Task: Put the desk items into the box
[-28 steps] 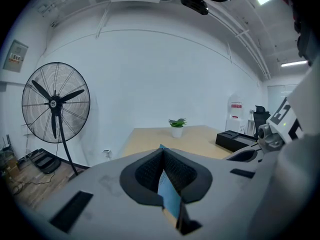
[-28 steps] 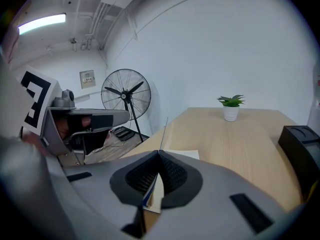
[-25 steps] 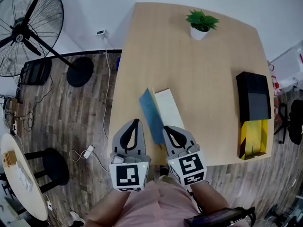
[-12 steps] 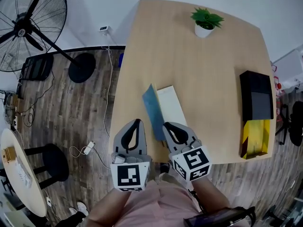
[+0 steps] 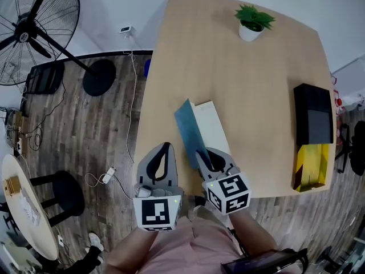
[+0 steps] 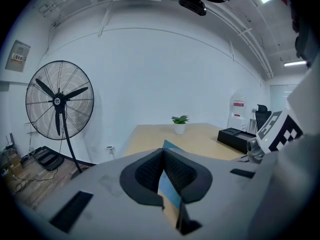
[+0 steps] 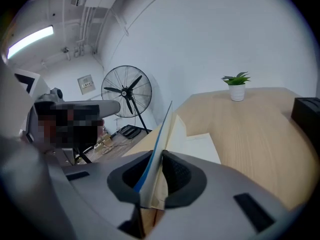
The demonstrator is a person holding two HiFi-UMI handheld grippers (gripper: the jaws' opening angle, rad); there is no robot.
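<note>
An open book lies near the desk's front edge, its white page (image 5: 211,127) flat and its blue cover (image 5: 188,129) raised on edge. My right gripper (image 5: 204,154) is shut on the near end of that cover; in the right gripper view the blue cover (image 7: 163,129) and a few cream sheets stand pinched between the jaws of the right gripper (image 7: 156,165). My left gripper (image 5: 162,148) hovers just left of the book at the desk's edge, shut and holding nothing. A black box (image 5: 313,114) with a yellow part (image 5: 311,165) sits at the desk's right edge.
A potted plant (image 5: 252,23) stands at the far side of the wooden desk (image 5: 245,79). On the floor to the left are a large standing fan (image 5: 34,27), cables, a black stool (image 5: 60,190) and a small round table (image 5: 20,210).
The right gripper has edged forward and left onto the near end of the blue cover, which now runs into its jaws. The left gripper has stayed put.
</note>
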